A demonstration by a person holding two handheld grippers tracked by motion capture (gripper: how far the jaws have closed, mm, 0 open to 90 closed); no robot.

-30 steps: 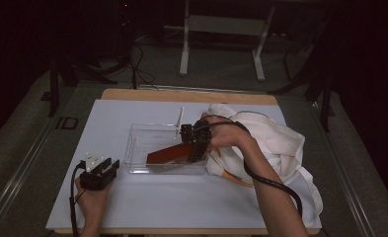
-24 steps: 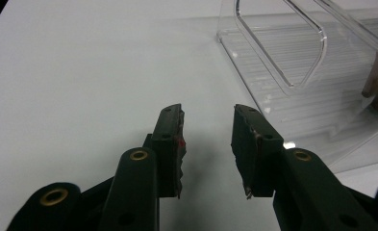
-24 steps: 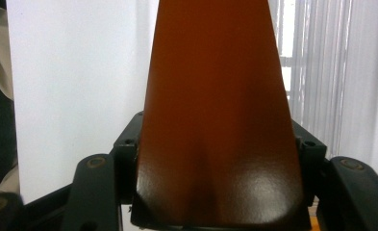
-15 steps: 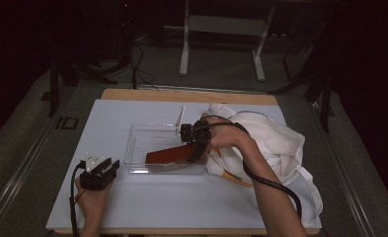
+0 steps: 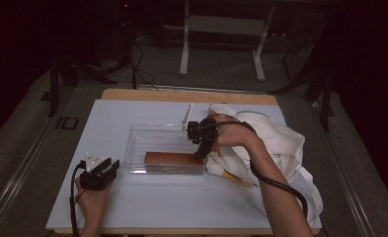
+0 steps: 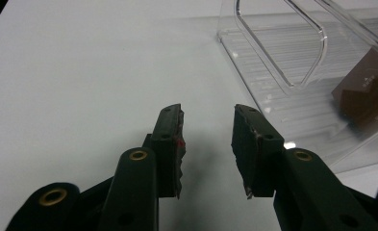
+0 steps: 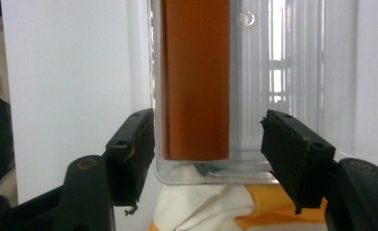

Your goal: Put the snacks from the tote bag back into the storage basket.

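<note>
An orange-brown box (image 5: 174, 159) lies flat in a clear plastic tray (image 5: 152, 127) at the middle of the white table, along the tray's near wall. My right gripper (image 5: 200, 153) points down at the box's right end. In the right gripper view its jaws (image 7: 208, 144) have just been opening and stand open, one on each side of the box's end (image 7: 196, 77), with a gap at the pads. My left gripper (image 5: 110, 165) rests on the table left of the tray, open and empty (image 6: 208, 130). The tray (image 6: 278, 67) and box (image 6: 364, 96) lie ahead to its right.
A crumpled white cloth bag (image 5: 280, 143) with an orange strap (image 5: 238, 178) lies right of the tray, under my right forearm; the cloth (image 7: 201, 207) shows below the tray's end. White table mat (image 5: 181, 207) runs along the front. Table legs and cables stand beyond the far edge.
The box was tilted up at its right end in the right gripper; now it lies flat in the tray. The right jaws have opened off it. The left hand has not moved.
</note>
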